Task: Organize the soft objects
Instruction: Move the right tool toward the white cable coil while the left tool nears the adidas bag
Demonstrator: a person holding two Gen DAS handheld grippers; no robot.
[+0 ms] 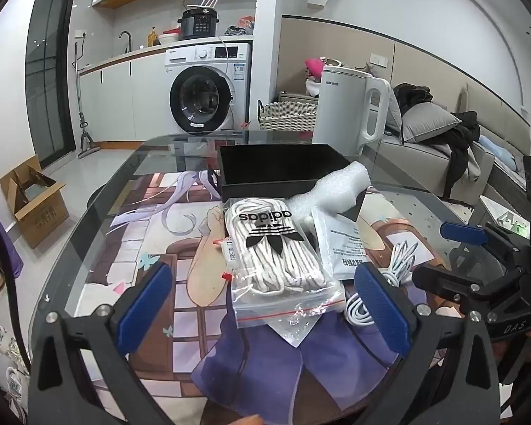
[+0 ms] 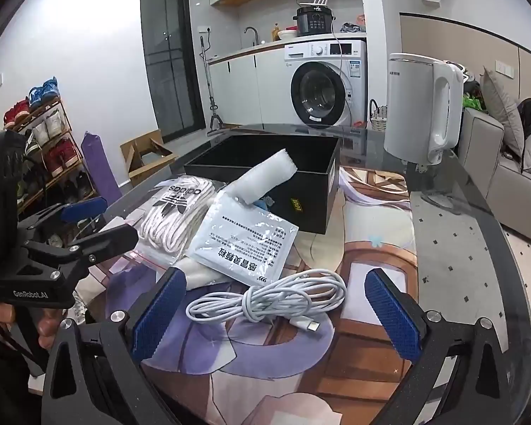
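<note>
The left claw [image 1: 263, 304] hangs over the near edge of the glass-topped bench [image 1: 88, 219], tilted down, its two blue pads spread wide apart with nothing pressed between them. Just ahead of it, partly in the gap between the pads, lies a clear zip bag of white laces [image 1: 276, 248] printed with a black brand mark. The bag lies flat on the picture mat [image 1: 148, 248] that covers the bench, clear of both pads.

The right claw [image 2: 276, 313] is likewise wide apart and empty. Between and just beyond its pads lies a coiled white cable [image 2: 265, 301], its plug end toward the camera, touching neither pad. Behind the cable a white printed sachet [image 2: 246, 241] lies partly over the bag of laces, which from this side sits to the left. A roll of white foam [image 2: 265, 175] leans from the pile up onto the front rim of an open black box [image 2: 322, 191], which stands farther back on the bench with nothing visible inside from these angles.

In the left wrist view the right claw shows at the right edge, beside the cable; in the right wrist view the left claw shows at the left edge, near the bag of laces, with part of a hand [image 2: 46, 326] gripping its handle.

A white kettle [image 2: 421, 106] stands at the far side of the bench, to the right of the box and well apart from the soft things.
</note>
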